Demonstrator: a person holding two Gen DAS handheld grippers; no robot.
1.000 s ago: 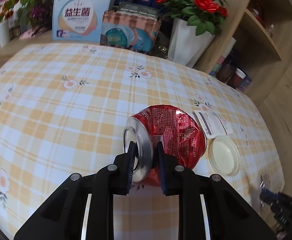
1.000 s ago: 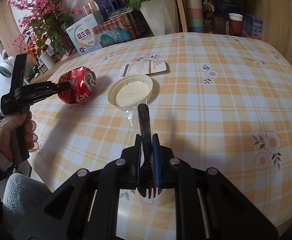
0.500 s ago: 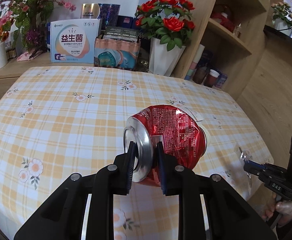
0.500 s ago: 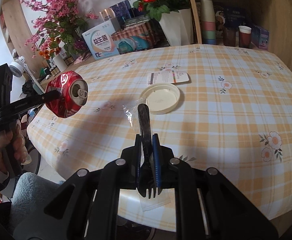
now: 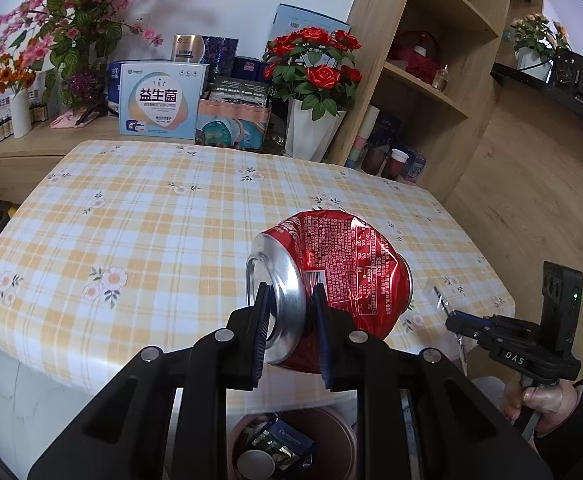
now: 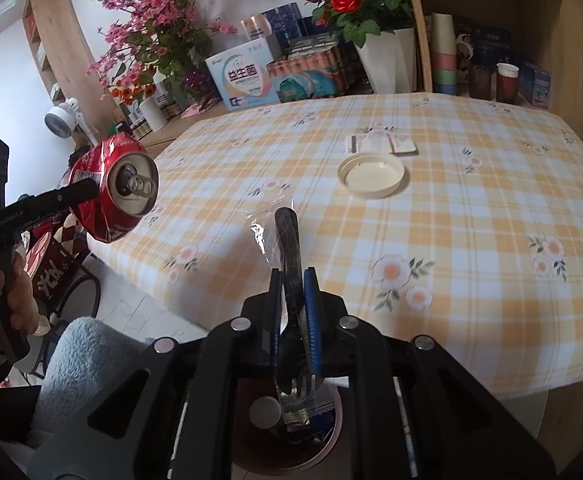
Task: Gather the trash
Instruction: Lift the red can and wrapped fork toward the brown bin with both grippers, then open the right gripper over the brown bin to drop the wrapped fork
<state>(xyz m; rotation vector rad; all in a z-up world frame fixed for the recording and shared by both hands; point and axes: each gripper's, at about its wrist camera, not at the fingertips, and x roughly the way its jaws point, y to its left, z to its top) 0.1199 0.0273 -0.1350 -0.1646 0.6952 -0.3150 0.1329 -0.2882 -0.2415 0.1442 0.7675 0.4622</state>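
Observation:
My left gripper (image 5: 289,312) is shut on a crushed red soda can (image 5: 339,268), clamped at its silver bottom rim and held in the air past the table's near edge. The same can (image 6: 113,190) shows at the left of the right wrist view. My right gripper (image 6: 293,280) is shut on a black plastic fork in a clear wrapper (image 6: 287,236), its tines hanging below the jaws. A round brown trash bin (image 5: 333,432) with wrappers inside stands on the floor below both grippers (image 6: 331,436). A cream lid (image 6: 371,174) and a paper label (image 6: 379,144) lie on the table.
The yellow checked tablecloth (image 6: 471,220) covers the table. Boxes, a white vase of red roses (image 5: 311,128) and pink flowers stand behind it; wooden shelves (image 5: 431,80) with cups rise at the right. A grey fluffy seat (image 6: 87,356) sits beside the bin.
Both grippers have drawn back and up from the table with the can and the fork still held. The trash bin has come into sight beneath them.

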